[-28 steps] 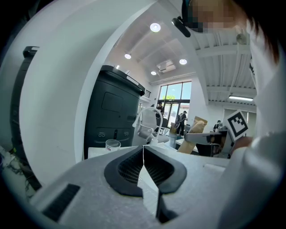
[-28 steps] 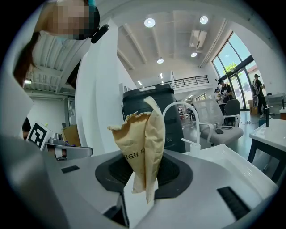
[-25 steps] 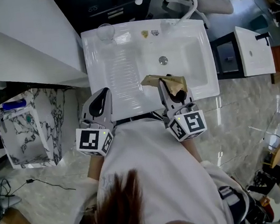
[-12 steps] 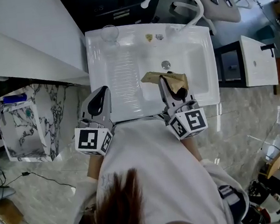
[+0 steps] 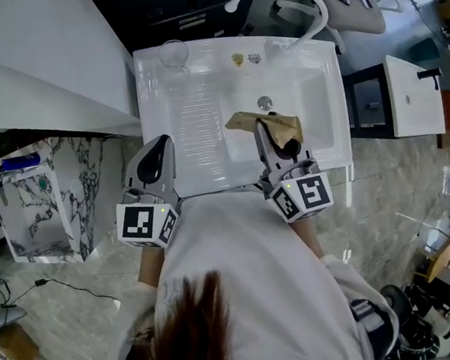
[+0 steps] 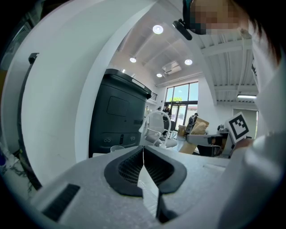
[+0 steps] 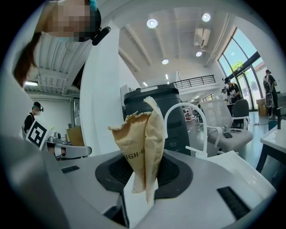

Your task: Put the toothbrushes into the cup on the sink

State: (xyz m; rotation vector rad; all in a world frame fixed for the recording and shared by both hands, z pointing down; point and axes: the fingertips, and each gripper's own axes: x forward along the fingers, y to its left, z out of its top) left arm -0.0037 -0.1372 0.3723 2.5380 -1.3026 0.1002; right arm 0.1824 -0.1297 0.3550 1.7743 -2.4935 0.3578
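Staged washroom corner inside a large, office-like hall.
Shown by freestanding white sink (image 5: 192, 106) with arched tap (image 7: 186, 104) on polished marble-look floor (image 5: 403, 183), near office chairs (image 7: 221, 118), a tall glazed front (image 7: 246, 67) and recessed ceiling spotlights (image 7: 152, 23).

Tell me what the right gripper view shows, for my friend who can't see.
The right gripper's tongs pinch a crumpled tan paper packet with a torn top, standing upright between their dark pads. Behind it are a white curved tap and a dark grey cabinet in a bright room.
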